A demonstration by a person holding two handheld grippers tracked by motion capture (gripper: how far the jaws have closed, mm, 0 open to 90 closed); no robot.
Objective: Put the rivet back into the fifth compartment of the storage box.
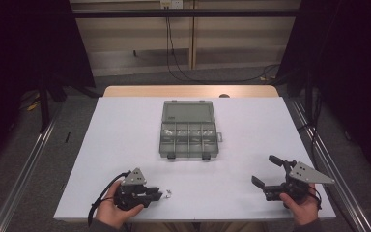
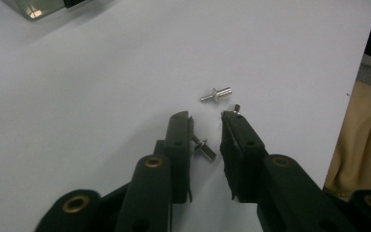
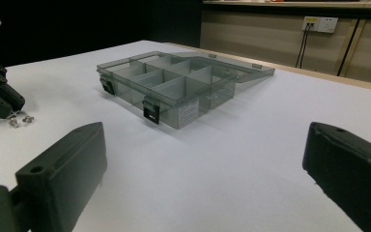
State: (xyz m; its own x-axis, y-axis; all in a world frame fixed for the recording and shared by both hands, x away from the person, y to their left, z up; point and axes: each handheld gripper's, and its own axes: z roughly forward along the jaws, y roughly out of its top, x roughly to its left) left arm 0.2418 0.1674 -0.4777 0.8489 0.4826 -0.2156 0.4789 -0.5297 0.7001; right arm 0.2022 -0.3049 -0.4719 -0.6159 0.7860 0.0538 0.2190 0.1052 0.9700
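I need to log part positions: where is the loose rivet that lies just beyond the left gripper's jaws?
In the left gripper view the rivet lies on the white table, just past the left gripper, apart from both jaws.

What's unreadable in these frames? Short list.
- Small silver metal fasteners: in the high view too small to count or type.
- Fastener between the left gripper fingers: left gripper view; one finger covers its end, so contact with the pads is unclear.
- Clear grey plastic compartment box: contents too small in the high view; in the left gripper view cut off by the top edge.
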